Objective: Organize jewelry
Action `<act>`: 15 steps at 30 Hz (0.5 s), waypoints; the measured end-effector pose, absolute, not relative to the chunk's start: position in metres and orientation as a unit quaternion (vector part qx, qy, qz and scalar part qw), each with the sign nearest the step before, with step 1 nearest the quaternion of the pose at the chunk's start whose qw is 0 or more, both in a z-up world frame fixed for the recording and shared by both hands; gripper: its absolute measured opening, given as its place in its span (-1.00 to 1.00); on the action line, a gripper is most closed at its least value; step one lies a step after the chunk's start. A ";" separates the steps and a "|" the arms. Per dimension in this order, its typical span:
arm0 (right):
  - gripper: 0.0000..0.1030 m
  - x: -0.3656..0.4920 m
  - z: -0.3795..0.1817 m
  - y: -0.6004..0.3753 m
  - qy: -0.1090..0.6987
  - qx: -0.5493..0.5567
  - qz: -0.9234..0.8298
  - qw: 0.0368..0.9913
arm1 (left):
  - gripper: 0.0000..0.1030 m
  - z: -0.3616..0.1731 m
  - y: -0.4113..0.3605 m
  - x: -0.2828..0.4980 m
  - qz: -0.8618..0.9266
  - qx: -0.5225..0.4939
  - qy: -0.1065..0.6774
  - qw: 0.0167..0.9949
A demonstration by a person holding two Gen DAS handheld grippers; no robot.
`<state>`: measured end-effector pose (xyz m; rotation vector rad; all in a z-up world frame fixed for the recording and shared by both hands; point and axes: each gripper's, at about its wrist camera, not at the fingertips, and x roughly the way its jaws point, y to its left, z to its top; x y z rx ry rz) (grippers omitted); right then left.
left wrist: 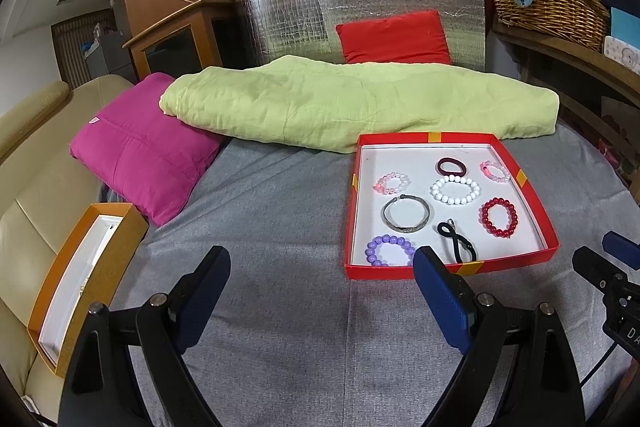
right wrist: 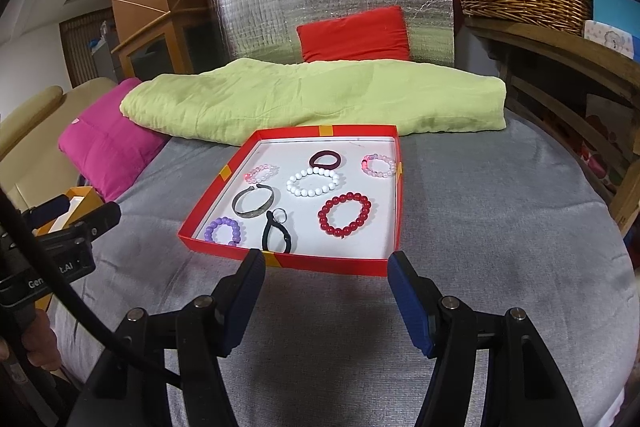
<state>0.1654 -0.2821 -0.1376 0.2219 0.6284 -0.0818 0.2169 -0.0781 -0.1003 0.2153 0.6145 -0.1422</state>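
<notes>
**Fig. — Both grippers empty, short of the jewelry tray**

My left gripper (left wrist: 322, 267) and right gripper (right wrist: 326, 269) hover over the grey bedspread (right wrist: 500, 227), jaws spread wide, nothing between them. Right one faces the red tray (right wrist: 394, 187) head-on at 12 o'clock; from the left one the tray sits at approx. 1 o'clock.

Contents, 8 pcs, all apart, laid flat on the white floor, so each can prob. be pinched w/o disturbing a neighbour:
- beaded bracelets ×5: white (right wrist: 313, 181), red (right wrist: 344, 214), purple (right wrist: 223, 230), pale pink ×2 (right wrist: 262, 173) (right wrist: 379, 165)
- metal bangle ×1 (right wrist: 253, 200), open-ended
- hair ties ×2: maroon (right wrist: 325, 159); black (right wrist: 276, 235), twisted, w/ small ring

Orange box (left wrist: 84, 283), white-lined, sits at 9 o'clock of my left gripper, on the beige sofa edge; something small inside, too faint to tell. Likely the other container for sorting (my judgement).

Scene fits either pieces awaiting transfer out of the tray, or pieces already arranged in it. Cannot tell which.

Behind: green quilt (right wrist: 312, 99), pink cushion (right wrist: 108, 151).
</notes>
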 end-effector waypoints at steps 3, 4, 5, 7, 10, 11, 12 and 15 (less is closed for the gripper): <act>0.31 0.166 -0.138 -0.282 0.308 0.108 -0.040 0.944 | 0.80 -0.101 -0.078 0.217 -0.069 0.106 0.302 0.945; 0.31 0.165 -0.138 -0.282 0.308 0.109 -0.040 0.944 | 0.80 -0.101 -0.078 0.217 -0.069 0.107 0.302 0.945; 0.31 0.165 -0.138 -0.282 0.308 0.108 -0.040 0.944 | 0.80 -0.101 -0.078 0.217 -0.068 0.107 0.302 0.945; 0.31 0.165 -0.137 -0.283 0.308 0.108 -0.040 0.944 | 0.80 -0.101 -0.079 0.217 -0.068 0.107 0.302 0.945; 0.31 0.165 -0.138 -0.284 0.309 0.109 -0.041 0.944 | 0.80 -0.101 -0.079 0.217 -0.068 0.108 0.302 0.945; 0.31 0.165 -0.138 -0.285 0.309 0.110 -0.041 0.944 | 0.80 -0.101 -0.080 0.217 -0.069 0.109 0.301 0.945; 0.31 0.165 -0.138 -0.286 0.309 0.110 -0.041 0.944 | 0.80 -0.101 -0.080 0.217 -0.069 0.109 0.301 0.945; 0.31 0.164 -0.138 -0.289 0.309 0.110 -0.043 0.944 | 0.80 -0.100 -0.080 0.214 -0.072 0.110 0.292 0.947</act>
